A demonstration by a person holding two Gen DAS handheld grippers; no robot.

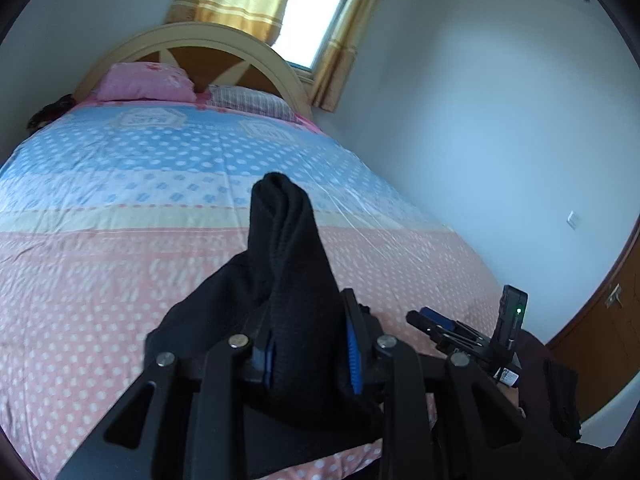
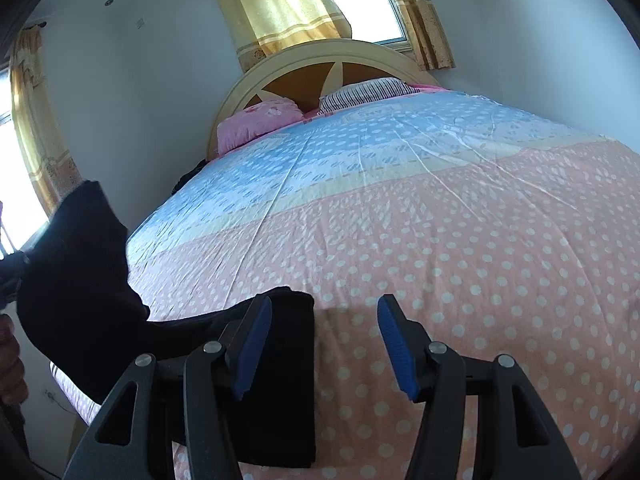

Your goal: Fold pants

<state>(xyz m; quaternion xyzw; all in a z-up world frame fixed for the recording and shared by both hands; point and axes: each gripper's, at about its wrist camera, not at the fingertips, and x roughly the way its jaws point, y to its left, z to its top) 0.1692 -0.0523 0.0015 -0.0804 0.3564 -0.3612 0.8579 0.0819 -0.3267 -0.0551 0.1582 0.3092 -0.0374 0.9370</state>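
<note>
The black pants (image 1: 288, 280) are bunched and lifted above the bed, and my left gripper (image 1: 312, 360) is shut on them, with cloth standing up between its blue pads. In the right wrist view the pants (image 2: 280, 360) lie partly folded flat on the bed near its front edge, and one end rises up at the left (image 2: 76, 264). My right gripper (image 2: 324, 344) is open and empty, its left finger (image 2: 252, 348) over the flat folded part. The right gripper also shows in the left wrist view (image 1: 440, 324), low at the right.
The bed (image 2: 460, 240) has a pink and blue dotted cover. A pink pillow (image 1: 144, 84) and a striped pillow (image 1: 252, 100) lie by the headboard (image 1: 216, 40). A white wall (image 1: 500, 140) runs along the bed's right side. Curtains hang at the window (image 1: 316, 12).
</note>
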